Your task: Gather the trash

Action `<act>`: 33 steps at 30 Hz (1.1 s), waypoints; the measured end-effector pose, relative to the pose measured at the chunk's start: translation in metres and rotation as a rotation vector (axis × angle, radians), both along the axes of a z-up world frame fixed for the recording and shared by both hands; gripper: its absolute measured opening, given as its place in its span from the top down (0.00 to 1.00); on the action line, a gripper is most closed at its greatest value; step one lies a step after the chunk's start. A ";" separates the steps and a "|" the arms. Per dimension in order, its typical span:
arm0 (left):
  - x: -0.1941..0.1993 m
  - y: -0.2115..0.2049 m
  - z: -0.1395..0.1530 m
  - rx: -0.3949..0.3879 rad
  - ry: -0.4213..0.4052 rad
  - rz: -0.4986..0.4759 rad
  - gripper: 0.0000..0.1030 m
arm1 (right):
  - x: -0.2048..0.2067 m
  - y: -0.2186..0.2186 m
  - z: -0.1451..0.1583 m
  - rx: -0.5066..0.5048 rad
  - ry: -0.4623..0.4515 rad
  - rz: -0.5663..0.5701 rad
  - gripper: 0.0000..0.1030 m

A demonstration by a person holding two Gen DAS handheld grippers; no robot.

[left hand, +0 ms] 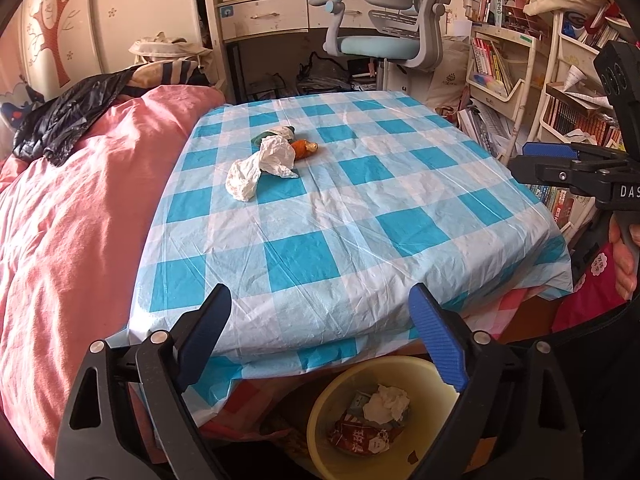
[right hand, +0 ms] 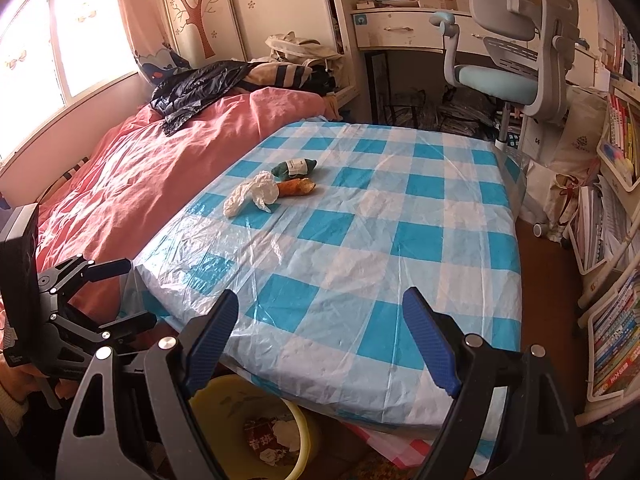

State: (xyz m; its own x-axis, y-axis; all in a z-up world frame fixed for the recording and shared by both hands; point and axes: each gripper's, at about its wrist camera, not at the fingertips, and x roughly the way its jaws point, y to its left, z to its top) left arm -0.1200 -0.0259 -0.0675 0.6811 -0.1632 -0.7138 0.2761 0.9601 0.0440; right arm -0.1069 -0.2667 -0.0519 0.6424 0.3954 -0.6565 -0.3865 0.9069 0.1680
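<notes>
Three pieces of trash lie together at the far left of the checked table [left hand: 360,208]: a crumpled white tissue [left hand: 260,168], an orange wrapper [left hand: 305,148] and a green wrapper [left hand: 272,136]. The right wrist view shows the same tissue [right hand: 252,196], orange wrapper [right hand: 297,187] and green wrapper [right hand: 294,168]. My left gripper [left hand: 320,300] stands open and empty over the near table edge, above a yellow bin [left hand: 352,376] holding wrappers and a tissue. My right gripper [right hand: 320,300] is open and empty too, beside the left gripper [right hand: 142,291].
A pink duvet [left hand: 80,220] with a black jacket [left hand: 60,128] borders the table's left side. A grey desk chair [left hand: 400,20] and desk stand behind the table. Bookshelves [left hand: 500,68] crowd the right. The bin [right hand: 228,398] sits on the floor under the table's front edge.
</notes>
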 end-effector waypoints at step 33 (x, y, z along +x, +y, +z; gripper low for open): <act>0.011 0.013 -0.004 -0.043 0.034 0.049 0.14 | 0.009 0.036 -0.014 -0.084 0.028 0.068 0.21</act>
